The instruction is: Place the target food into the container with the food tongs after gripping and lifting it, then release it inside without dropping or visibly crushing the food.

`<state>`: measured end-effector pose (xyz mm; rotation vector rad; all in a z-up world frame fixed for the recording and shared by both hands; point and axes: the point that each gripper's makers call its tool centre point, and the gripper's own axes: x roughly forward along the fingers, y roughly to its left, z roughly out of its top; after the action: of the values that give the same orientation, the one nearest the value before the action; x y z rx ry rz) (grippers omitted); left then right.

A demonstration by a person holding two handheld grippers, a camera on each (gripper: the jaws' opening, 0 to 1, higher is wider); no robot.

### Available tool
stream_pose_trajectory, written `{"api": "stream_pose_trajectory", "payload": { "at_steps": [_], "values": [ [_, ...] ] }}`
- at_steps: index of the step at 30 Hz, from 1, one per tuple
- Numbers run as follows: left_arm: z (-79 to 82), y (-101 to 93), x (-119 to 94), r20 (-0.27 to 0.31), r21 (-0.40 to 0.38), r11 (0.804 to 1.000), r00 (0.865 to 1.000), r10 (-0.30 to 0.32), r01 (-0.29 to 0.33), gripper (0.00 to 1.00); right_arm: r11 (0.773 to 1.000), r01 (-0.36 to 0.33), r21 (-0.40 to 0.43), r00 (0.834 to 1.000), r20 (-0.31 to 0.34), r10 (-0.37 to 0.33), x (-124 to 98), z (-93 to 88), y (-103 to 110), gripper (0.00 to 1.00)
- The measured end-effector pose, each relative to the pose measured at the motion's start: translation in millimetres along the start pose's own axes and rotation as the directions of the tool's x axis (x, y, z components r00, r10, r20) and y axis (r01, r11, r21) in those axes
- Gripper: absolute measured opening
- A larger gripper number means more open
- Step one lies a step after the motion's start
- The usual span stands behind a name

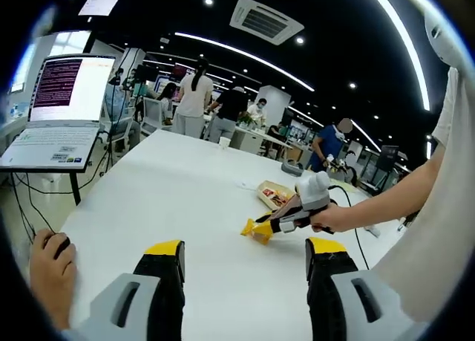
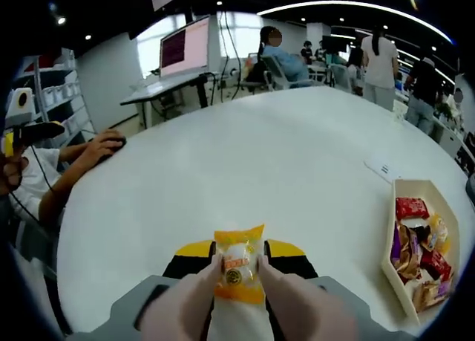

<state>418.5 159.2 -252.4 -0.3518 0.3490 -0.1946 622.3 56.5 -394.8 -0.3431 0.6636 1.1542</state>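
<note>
A yellow snack packet (image 2: 239, 270) was held pinched between the right gripper (image 2: 239, 261) fingers, clear of the counter (image 2: 282, 170), presumably for carrying to the tray (image 2: 423, 237) nearby. The left gripper (image 1: 245, 261) fingers were spread, idle.

The left gripper (image 1: 243, 263) hangs over the white table (image 1: 171, 200) with its 2 yellow-tipped jaws apart and nothing between them. Beyond it, the right gripper (image 1: 261, 228) comes in from the right, clamping a yellow snack packet (image 1: 254, 230) near the tray of snacks (image 1: 273, 195).
</note>
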Motion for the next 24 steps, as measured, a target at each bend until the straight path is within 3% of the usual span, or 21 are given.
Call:
{"api": "stream_pose_trajectory", "payload": {
  "at_steps": [7, 24],
  "values": [
    [-4.6, -8.0, 2, -0.024, 0.013, 0.999, 0.999, -0.045, 0.045, 0.64, 0.999, 0.019, 0.033, 1.000, 0.013, -0.020, -1, -1.2, -3, 0.24],
    [-7.3, 7.7, -9, 0.019, -0.027, 0.999, 0.999, -0.027, 0.028, 0.63, 0.999, 0.032, 0.030, 0.999, -0.022, -0.032, 2, -2.0, -4, 0.24]
  ]
}}
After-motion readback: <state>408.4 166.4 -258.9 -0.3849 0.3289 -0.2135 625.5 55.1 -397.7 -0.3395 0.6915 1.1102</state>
